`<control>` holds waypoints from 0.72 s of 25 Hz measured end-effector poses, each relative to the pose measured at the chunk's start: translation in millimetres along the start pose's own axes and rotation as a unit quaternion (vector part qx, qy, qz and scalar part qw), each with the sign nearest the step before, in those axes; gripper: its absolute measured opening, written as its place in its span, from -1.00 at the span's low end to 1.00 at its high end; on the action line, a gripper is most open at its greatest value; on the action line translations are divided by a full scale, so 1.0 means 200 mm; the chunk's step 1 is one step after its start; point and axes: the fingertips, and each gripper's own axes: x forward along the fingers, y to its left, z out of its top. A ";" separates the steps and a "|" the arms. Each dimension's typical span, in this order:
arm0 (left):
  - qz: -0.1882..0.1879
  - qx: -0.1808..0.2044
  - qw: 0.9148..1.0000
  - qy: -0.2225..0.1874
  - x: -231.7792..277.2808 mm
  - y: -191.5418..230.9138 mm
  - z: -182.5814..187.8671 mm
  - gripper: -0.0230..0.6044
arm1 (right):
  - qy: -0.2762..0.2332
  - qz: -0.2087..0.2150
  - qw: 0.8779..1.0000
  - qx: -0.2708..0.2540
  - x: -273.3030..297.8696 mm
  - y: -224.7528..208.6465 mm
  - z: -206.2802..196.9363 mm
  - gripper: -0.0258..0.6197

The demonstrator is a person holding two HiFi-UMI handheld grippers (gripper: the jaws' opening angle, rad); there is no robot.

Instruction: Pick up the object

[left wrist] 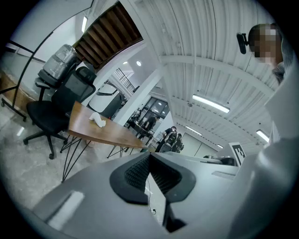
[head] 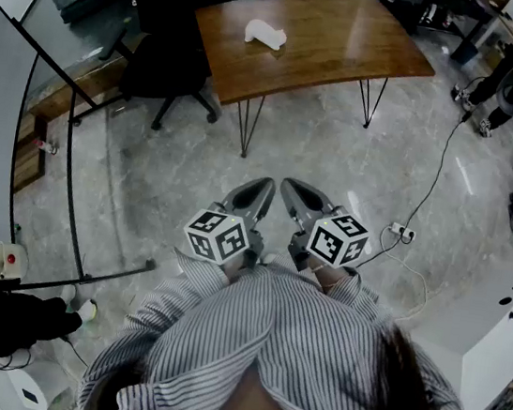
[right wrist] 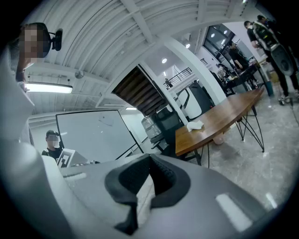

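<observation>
My striped shirt [head: 293, 347] fills the bottom of the head view. Just above it I hold my left gripper [head: 261, 189] and my right gripper [head: 293, 191] side by side at mid-frame, each with its jaws pressed together on nothing. The white object [head: 264, 34] lies on the wooden table [head: 355, 43] at the upper centre, well apart from both grippers, with a black office chair [head: 165, 44] beside the table's left end.

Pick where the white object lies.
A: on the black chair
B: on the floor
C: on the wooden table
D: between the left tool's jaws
C: the white object rests on the top of the table, near its far left end in the head view.
</observation>
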 end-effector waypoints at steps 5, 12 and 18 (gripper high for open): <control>0.000 -0.010 1.000 -0.002 0.01 0.02 0.00 -0.91 | 0.003 0.001 1.000 -0.003 0.01 0.00 0.00 -0.92; 0.007 -0.011 1.000 -0.001 0.02 0.03 0.00 -0.92 | 0.003 -0.001 1.000 0.001 0.01 -0.03 0.00 -0.92; 0.009 -0.013 1.000 -0.007 0.05 0.05 0.02 -0.91 | 0.009 0.007 1.000 0.001 0.04 -0.05 0.01 -0.92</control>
